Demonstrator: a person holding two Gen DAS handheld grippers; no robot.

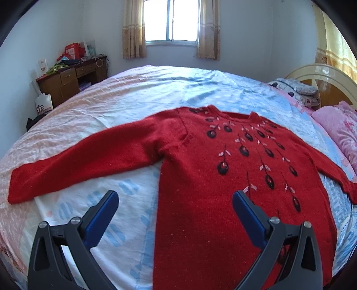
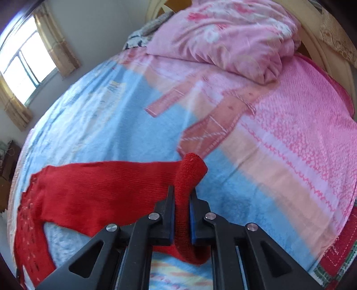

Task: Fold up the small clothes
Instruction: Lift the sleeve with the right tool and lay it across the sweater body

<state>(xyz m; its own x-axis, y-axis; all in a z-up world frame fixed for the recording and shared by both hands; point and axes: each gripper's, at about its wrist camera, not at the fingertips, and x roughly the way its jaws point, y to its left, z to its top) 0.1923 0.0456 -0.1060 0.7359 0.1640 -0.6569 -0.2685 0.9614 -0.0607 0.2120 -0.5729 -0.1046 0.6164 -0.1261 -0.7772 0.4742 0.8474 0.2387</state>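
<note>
A red knitted sweater (image 1: 223,178) with dark berry and pink leaf embroidery lies flat, front up, on the bed. Its left sleeve (image 1: 78,160) stretches out to the left. My left gripper (image 1: 175,196) is open and empty, hovering over the sweater's left side near the lower body. My right gripper (image 2: 181,191) is shut on the cuff of the right sleeve (image 2: 189,169), which is bunched up between the fingers and lifted off the bed. The rest of that sleeve (image 2: 100,185) runs left toward the sweater body.
The bed sheet (image 1: 133,93) is light blue, white and pink. A pink quilt (image 2: 223,38) and pillows (image 1: 296,89) sit at the headboard end. A brown desk (image 1: 71,78) with clutter stands by the far wall, under the window (image 1: 171,21).
</note>
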